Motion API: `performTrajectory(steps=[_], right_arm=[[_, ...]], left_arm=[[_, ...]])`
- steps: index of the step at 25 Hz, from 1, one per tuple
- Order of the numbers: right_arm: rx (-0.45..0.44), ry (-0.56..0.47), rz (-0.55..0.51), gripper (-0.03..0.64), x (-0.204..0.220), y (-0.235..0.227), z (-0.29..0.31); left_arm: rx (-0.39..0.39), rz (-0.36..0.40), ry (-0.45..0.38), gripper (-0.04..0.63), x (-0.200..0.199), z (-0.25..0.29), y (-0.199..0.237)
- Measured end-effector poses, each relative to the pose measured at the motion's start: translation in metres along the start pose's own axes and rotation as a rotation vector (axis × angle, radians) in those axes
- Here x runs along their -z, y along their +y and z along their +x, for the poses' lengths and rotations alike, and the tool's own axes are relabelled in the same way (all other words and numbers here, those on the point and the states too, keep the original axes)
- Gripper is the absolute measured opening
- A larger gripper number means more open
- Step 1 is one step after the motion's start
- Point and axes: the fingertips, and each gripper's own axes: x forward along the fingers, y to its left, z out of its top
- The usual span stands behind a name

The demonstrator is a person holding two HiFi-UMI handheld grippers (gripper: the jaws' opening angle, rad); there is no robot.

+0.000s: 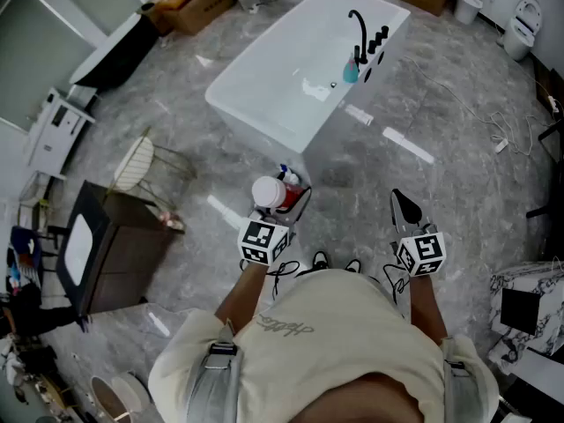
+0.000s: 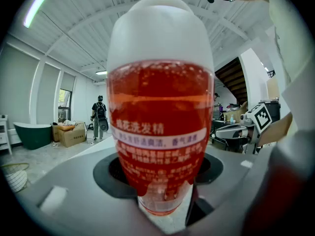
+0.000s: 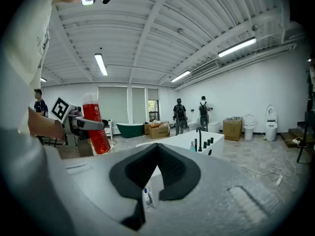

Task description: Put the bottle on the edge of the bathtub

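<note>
A bottle (image 1: pixel 269 192) of red liquid with a white cap stands upright in my left gripper (image 1: pixel 286 203), whose jaws are shut on its lower body. In the left gripper view the bottle (image 2: pixel 160 107) fills the middle, with the gripper (image 2: pixel 160 173) clamped round its base. My right gripper (image 1: pixel 404 205) hangs beside it over the grey floor, jaws together and empty, as the right gripper view (image 3: pixel 158 149) also shows. The white bathtub (image 1: pixel 231 104) lies ahead on the floor, well apart from both grippers, with a black faucet (image 1: pixel 357 29) and a small teal bottle (image 1: pixel 351 73) on its far rim.
A dark cabinet (image 1: pixel 115 245) and a white wire basket (image 1: pixel 137 161) stand to the left. Cardboard boxes (image 1: pixel 198 3) sit behind the tub, a toilet (image 1: pixel 524 16) at the far right. Cables (image 1: pixel 493 130) trail over the floor on the right. Two people (image 3: pixel 179 114) stand far back.
</note>
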Motion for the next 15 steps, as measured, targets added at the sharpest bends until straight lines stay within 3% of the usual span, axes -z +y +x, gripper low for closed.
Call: performTrajectory(steps=[9,15], right_arm=[[-0.021,-0.011,-0.035,0.002,-0.002,0.01,0.004],[-0.034,-0.004,-0.052,0.002,0.0,0.027,0.012]], left_arm=[[-0.019,-0.027,-0.037,0.301,-0.015,-0.006,0.001],[-0.008,-0.033,-0.016,0.301,-0.007,-0.016,0.012]])
